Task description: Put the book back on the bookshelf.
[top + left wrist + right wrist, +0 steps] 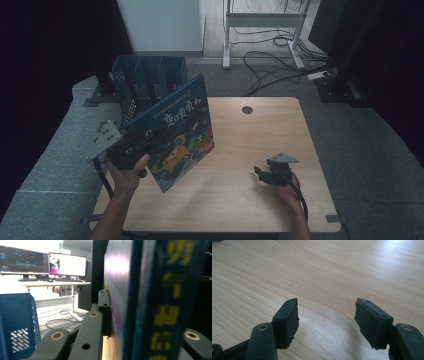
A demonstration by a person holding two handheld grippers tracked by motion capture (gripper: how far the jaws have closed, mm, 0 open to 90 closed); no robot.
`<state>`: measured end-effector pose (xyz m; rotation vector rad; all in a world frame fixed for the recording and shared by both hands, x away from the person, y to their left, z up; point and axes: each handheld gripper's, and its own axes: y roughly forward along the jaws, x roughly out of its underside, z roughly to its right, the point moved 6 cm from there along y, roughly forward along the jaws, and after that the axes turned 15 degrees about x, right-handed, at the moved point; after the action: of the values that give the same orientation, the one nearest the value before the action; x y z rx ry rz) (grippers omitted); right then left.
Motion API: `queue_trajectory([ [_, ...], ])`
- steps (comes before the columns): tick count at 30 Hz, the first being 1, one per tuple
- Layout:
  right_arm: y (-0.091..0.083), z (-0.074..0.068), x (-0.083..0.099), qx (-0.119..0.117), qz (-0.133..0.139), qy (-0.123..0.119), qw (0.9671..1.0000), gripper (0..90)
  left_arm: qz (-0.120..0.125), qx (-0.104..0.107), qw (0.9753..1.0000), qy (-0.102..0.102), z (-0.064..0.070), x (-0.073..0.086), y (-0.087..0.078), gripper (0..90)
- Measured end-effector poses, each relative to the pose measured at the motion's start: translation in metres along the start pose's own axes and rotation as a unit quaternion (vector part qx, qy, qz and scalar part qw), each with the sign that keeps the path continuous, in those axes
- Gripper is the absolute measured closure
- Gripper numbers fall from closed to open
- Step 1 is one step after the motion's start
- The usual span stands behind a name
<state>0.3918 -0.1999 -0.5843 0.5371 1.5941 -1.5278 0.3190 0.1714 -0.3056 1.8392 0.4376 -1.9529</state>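
A blue picture book (175, 135) with a cartoon cover and yellow lettering is held upright and tilted above the table's left side. My left gripper (131, 150) is shut on its lower left corner. In the left gripper view the book's spine (162, 302) stands between the jaws of the left gripper (140, 322), with a pad pressed on its face. My right gripper (259, 172) rests low over the wooden table (250, 145) at the right front. Its jaws stand open in the right gripper view (327, 317), with nothing between them.
A blue mesh file organizer (145, 80) with several slots stands at the table's back left, just behind the book; its wall (17, 325) is close on the left. A cable hole (247, 109) sits near the far edge. Monitors (42, 263) stand on a desk beyond.
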Motion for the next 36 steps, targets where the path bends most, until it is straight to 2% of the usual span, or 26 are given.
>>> queue_trajectory([
  [9,0.005,0.000,0.005,0.011,-0.019,-0.007,0.9997,33.7,0.005,-0.011,0.9999,-0.003,-0.008,-0.004,-0.009,81.8],
  [20,0.006,0.002,0.005,0.009,-0.025,0.004,0.9996,33.6,0.010,-0.026,0.9996,-0.001,-0.015,-0.011,-0.018,81.8],
  [36,0.006,0.004,0.005,0.008,-0.026,0.013,0.9996,33.6,0.005,-0.054,0.9985,-0.003,-0.031,-0.011,-0.025,81.8],
])
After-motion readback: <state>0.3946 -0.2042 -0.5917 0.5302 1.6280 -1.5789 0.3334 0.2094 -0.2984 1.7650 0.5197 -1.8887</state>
